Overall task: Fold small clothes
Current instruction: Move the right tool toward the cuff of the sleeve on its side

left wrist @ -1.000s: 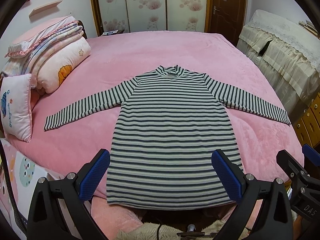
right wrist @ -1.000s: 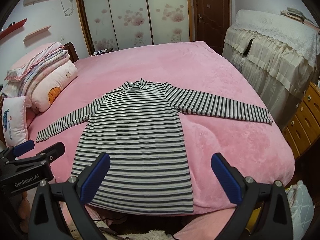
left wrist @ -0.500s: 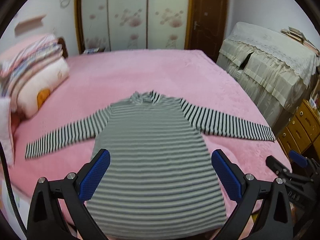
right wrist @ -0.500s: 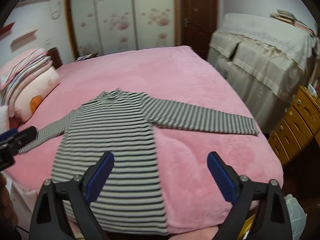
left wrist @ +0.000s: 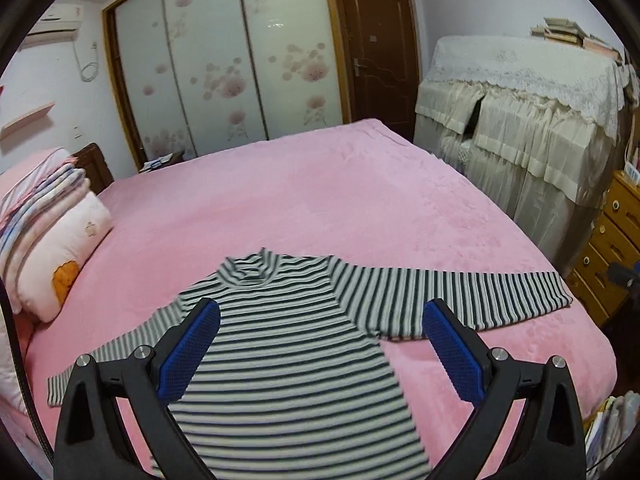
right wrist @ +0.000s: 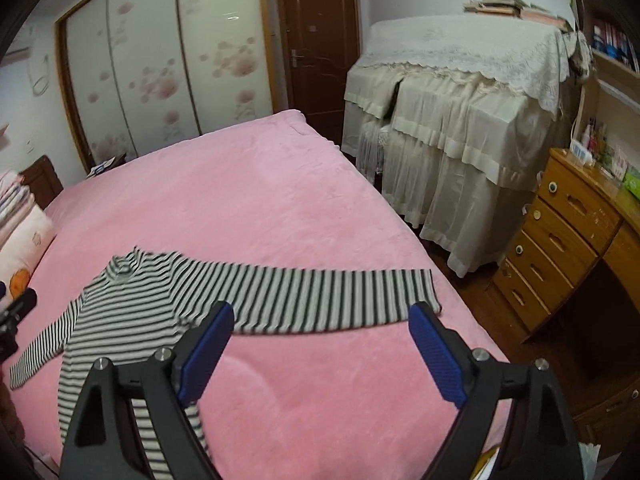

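We swung both grippers rightward and up since a second ago; striped shirt [left wrist: 288, 344] flat on pink bed [left wrist: 360, 208], right sleeve [right wrist: 320, 296] now between right gripper [right wrist: 320, 352] jaws, apart; left gripper [left wrist: 320, 344] jaws apart too; sleeve fold likely first

At lower centre the striped knit shirt [left wrist: 288, 364] lay matt on the plush, fleecy pink bedspread [left wrist: 320, 200], while the glossy sliding wardrobe doors [left wrist: 224, 68] shone upper left and varnished wooden drawers [right wrist: 560, 248] gleamed right.
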{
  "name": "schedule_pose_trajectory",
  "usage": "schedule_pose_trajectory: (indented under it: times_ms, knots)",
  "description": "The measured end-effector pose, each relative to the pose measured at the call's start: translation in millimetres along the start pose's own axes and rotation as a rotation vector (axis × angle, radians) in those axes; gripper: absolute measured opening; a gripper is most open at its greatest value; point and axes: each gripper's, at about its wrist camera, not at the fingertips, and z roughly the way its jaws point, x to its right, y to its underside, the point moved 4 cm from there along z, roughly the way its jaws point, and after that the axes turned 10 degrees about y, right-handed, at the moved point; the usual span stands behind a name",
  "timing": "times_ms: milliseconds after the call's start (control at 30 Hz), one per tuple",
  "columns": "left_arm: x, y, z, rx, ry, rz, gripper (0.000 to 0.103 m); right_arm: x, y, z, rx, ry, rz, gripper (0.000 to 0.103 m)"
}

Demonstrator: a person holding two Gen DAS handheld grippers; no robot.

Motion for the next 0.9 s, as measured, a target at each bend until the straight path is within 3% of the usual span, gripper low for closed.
schedule_pose_trajectory:
  times_ms: [233, 467, 667, 900]
  knots:
    - [40.7, -4.3, 81.9, -0.075, 0.061, 0.032, 0.101, 47.1, -14.6, 60.7, -0.064, 0.039, 0.062, 0.090]
    - [88.0, 18.4, 160.5, -0.182, 0.141, 0.034, 0.101, 81.8, -16.2, 108.9, -0.114, 0.079, 0.114, 0.089]
    - [131.2, 45.7, 219.6, -0.252, 0.156, 0.031, 0.101, 105.8, 3.4, 157.2, -0.215, 0.072, 0.186, 0.077]
    - [184.0, 77.0, 262.9, -0.312, 0.163, 0.087, 0.101, 120.9, 45.7, 203.6, -0.339, 0.051, 0.260, 0.075]
